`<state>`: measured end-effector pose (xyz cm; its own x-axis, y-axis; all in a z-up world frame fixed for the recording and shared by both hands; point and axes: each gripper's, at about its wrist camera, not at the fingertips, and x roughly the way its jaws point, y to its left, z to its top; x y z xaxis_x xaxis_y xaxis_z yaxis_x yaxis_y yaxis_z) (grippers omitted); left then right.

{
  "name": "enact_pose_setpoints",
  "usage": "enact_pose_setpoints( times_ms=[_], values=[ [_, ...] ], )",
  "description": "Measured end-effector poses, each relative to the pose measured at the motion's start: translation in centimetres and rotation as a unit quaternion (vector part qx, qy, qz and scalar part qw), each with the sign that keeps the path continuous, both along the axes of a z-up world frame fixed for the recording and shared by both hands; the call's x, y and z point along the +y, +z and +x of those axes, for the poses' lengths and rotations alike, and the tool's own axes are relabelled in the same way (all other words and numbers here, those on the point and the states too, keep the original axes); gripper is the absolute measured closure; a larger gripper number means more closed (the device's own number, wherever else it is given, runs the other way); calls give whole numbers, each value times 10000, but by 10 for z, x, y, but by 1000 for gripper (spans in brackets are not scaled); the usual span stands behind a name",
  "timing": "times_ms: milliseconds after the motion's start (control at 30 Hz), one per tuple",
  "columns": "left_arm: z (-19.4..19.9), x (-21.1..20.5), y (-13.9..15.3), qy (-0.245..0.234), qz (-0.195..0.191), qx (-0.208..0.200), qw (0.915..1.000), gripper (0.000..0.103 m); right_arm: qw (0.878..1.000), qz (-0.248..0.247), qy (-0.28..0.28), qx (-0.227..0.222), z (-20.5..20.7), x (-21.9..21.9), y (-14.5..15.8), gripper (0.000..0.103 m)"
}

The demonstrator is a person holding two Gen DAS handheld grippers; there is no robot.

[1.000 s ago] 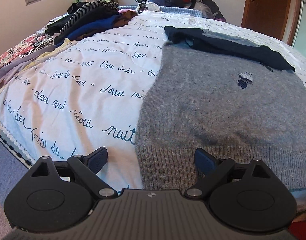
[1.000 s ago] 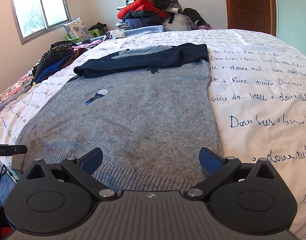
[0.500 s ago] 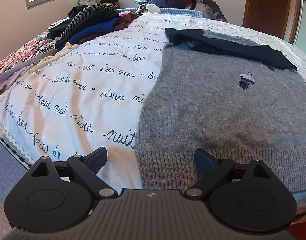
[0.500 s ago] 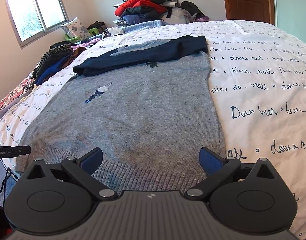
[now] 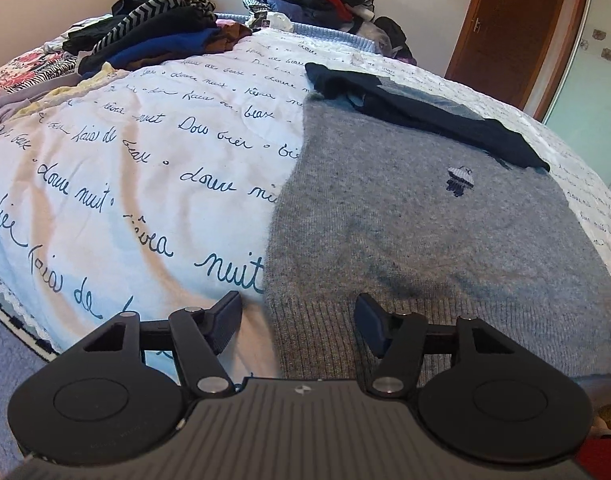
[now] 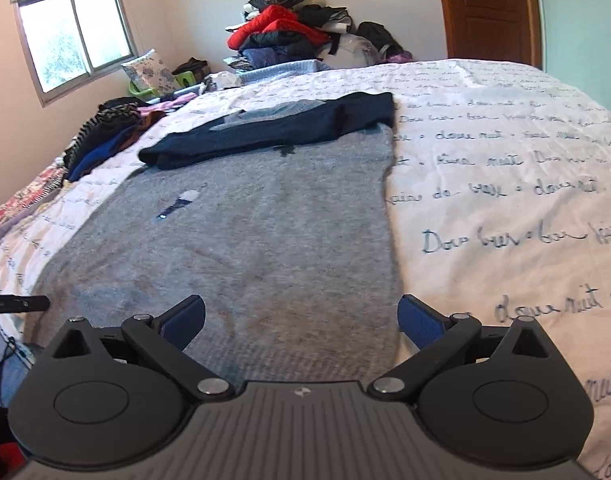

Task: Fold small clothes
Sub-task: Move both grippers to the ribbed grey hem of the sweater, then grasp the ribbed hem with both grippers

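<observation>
- Left gripper (image 5: 297,322): jaws spread wide, holding nothing, straddling the left corner of the grey sweater (image 5: 425,232) at its ribbed hem.
- Right gripper (image 6: 301,326): jaws wide apart, empty, over the hem's right corner.
- Sweater lies flat ahead on the bedspread (image 6: 505,200); its navy sleeves (image 6: 273,128) are folded across the far end.
- Bare bedspread flanks each outer side.

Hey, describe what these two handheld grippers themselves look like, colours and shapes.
Both match. The left gripper and right gripper each have a ribbed dark-grey body with a small white logo, two round black discs, black linkage bars with silver pivot bolts, and blue-padded fingers. No cables visible.
</observation>
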<state>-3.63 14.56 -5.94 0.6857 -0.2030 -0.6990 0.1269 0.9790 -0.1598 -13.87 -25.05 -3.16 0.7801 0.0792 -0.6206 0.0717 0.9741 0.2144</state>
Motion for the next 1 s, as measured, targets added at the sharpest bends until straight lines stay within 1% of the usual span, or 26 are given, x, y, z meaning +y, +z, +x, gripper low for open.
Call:
enact_pose_setpoints(
  times_ms=[167, 233, 300, 400, 467, 567, 633, 667, 733, 800, 867, 1000],
  values=[
    [-3, 0, -1, -234, -271, -1, 9994, 43, 9998, -168, -98, 25, -6, -6, 0, 0],
    [-5, 1, -1, -348, -409, -72, 9985, 42, 9999, -78, -115, 38, -9, -12, 0, 0],
    [-6, 4, -4, -433, -523, -128, 9976, 42, 9997, 182, -158, 63, -11, -23, -3, 0],
    [-4, 10, -8, -475, -822, -113, 9954, 41, 9963, 831, -196, 107, -14, -49, -9, 0],
    [-3, 15, -10, -517, -984, -112, 9937, 41, 9923, 1229, -100, 148, -16, -63, -14, 0],
    [-3, 22, -10, -661, -1128, -114, 9913, 41, 9869, 1610, 20, 139, -20, -77, -18, 0],
    [-3, 29, -12, -794, -1290, -84, 9884, 41, 9805, 1957, 116, 152, -23, -83, -21, 0],
    [-2, 33, -14, -882, -1438, -46, 9857, 41, 9766, 2131, 235, 163, -23, -84, -23, 0],
    [-1, 38, -16, -1057, -1761, 54, 9787, 37, 9684, 2432, 520, 169, -23, -82, -25, 0],
    [1, 43, -19, -1154, -2070, 107, 9715, 36, 9600, 2681, 772, 228, -21, -78, -29, 0],
    [4, 45, -23, -1098, -2235, 151, 9684, 36, 9523, 2905, 900, 241, -19, -74, -34, 0],
    [14, 51, -26, -949, -2652, 210, 9593, 37, 9353, 3438, 818, 174, -13, -76, -42, 0]
  ],
)
